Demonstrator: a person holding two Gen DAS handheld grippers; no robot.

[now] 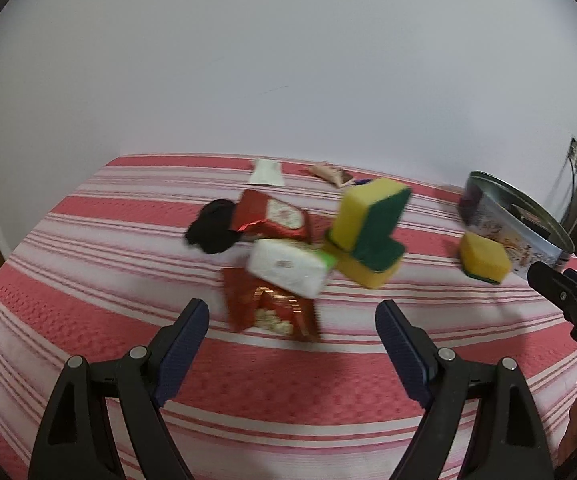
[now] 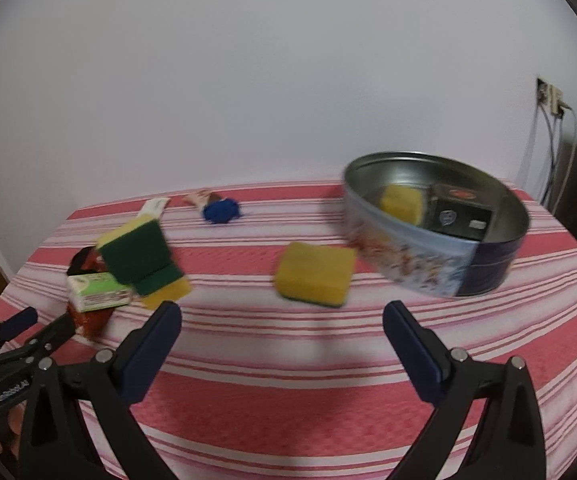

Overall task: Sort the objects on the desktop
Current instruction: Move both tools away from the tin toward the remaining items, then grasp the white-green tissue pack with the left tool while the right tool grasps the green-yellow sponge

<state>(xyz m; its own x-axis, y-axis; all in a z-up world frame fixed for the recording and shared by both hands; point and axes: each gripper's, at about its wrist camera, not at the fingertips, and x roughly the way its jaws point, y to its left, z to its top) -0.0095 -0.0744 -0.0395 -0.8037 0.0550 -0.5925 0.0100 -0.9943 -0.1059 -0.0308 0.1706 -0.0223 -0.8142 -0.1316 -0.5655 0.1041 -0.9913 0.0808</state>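
Right wrist view | right gripper (image 2: 282, 320) jaws apart, empty | yellow sponge (image 2: 314, 276) judged light, squashy | best pinched across flat sides

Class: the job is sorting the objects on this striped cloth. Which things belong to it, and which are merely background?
Job:
oval metal tin
loose yellow-green sponge
two stacked sponges
white tissue pack
red snack packets
blue round object

Background:
white wall
wall socket with cables

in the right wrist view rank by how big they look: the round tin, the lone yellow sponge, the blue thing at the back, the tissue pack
1. round tin
2. lone yellow sponge
3. tissue pack
4. blue thing, though it lies farthest back, so its true size is unsure
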